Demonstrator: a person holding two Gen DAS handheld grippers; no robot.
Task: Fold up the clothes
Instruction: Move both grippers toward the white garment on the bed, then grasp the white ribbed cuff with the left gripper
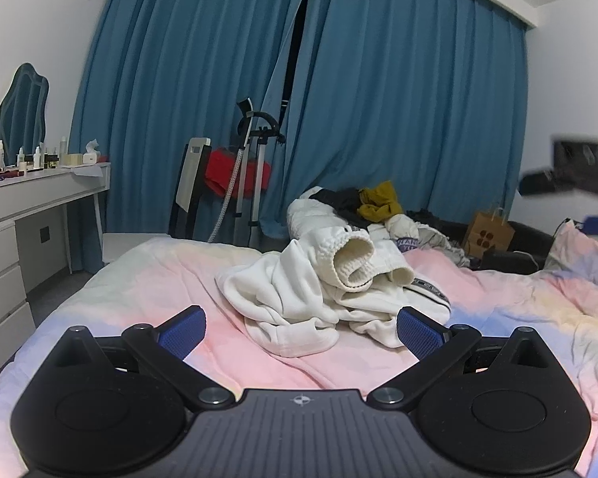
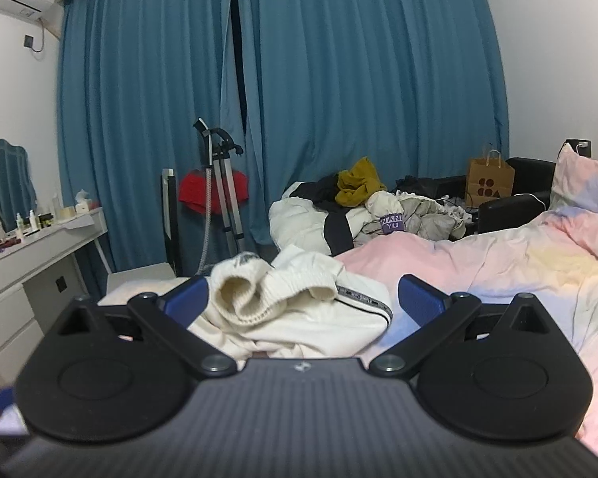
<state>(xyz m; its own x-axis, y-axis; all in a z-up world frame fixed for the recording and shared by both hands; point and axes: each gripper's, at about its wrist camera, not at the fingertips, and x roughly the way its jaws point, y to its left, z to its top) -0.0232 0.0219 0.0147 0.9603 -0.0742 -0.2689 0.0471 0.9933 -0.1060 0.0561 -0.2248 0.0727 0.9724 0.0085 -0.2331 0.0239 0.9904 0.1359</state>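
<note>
White garment (image 2: 299, 310) lies crumpled dead ahead between spread jaws of right gripper (image 2: 303, 298); left gripper (image 1: 301, 328), also spread and empty, sits farther back.

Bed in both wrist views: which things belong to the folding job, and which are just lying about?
Job:
white garment, crumpled on the bed
left gripper, open
right gripper, open, straddling the garment

Lying about:
clothes pile behind
paper bag
pillow
dressing table
</note>
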